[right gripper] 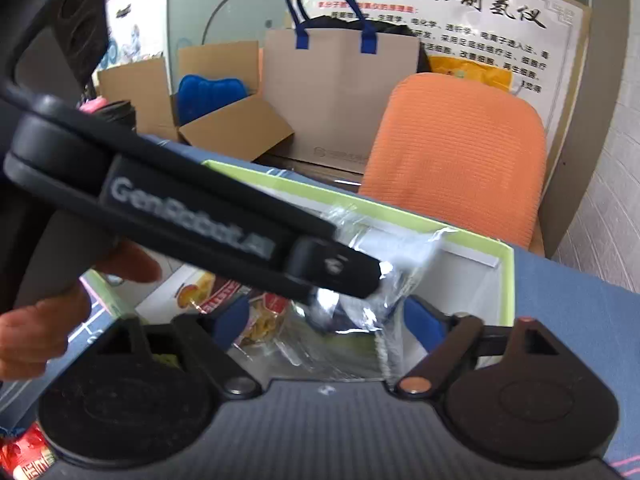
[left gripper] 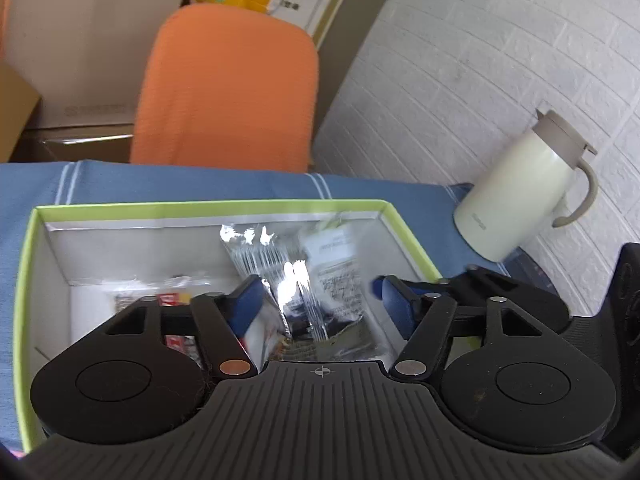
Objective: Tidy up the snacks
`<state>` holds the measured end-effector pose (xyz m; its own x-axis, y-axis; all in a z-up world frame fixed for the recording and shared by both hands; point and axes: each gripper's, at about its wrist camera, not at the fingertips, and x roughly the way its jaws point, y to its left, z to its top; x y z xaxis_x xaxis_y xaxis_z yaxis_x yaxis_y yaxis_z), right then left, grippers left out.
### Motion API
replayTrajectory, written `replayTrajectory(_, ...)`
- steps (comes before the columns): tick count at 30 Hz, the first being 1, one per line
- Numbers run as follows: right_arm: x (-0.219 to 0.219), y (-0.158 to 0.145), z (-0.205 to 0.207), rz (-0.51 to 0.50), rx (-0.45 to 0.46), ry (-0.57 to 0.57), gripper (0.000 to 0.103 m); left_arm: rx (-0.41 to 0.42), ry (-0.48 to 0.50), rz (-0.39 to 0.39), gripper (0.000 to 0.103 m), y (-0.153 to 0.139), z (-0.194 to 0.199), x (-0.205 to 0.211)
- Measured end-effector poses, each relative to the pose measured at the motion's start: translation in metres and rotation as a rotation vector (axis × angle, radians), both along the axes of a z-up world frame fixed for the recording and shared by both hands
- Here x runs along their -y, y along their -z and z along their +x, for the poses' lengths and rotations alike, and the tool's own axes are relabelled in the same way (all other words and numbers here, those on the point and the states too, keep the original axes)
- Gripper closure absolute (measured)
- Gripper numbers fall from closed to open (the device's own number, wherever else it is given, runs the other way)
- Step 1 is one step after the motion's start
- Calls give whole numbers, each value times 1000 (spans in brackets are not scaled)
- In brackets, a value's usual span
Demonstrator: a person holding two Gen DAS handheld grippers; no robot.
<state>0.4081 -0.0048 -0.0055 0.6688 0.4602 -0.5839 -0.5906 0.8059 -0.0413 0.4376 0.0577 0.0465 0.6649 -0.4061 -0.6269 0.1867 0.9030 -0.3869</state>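
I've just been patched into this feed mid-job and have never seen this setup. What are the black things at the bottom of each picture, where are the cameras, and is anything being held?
No robot arm here: a person carries a hand-held gripper in each hand, with a camera on each looking forward along its two blue-padded fingers.

The left wrist view shows the left hand-held gripper above a green-rimmed box on a blue tablecloth. Silvery snack packets lie in the box. Its jaws stand apart, so the packets look released, not gripped. A cream jug stands by the wall, an orange chair behind the table.

The right wrist view shows the right hand-held gripper, also open, over the same box. The black bar crossing that view is the left gripper's body, with the person's fingers on its handle.
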Motion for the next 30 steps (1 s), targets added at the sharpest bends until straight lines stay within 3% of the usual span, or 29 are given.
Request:
replayTrajectory(6,24,-34,-62,54,122,51,8,88,1,-9,39,-29,-53,-9)
replayTrajectory(10,40,-28,-127,80,156,113,1,98,36,-61,38,-35,-103,-6)
replayTrajectory(15,39,1,-196,64,147,204,1,39,98,-134,38,-19,-155,17)
replayTrajectory(21,42,32,-225,95,86,233,1,-113,154,-247,39,19,-179,54)
replayTrajectory(30,40,48,-241,156,37,172,1,-175,158,-231,48,32,-171,74)
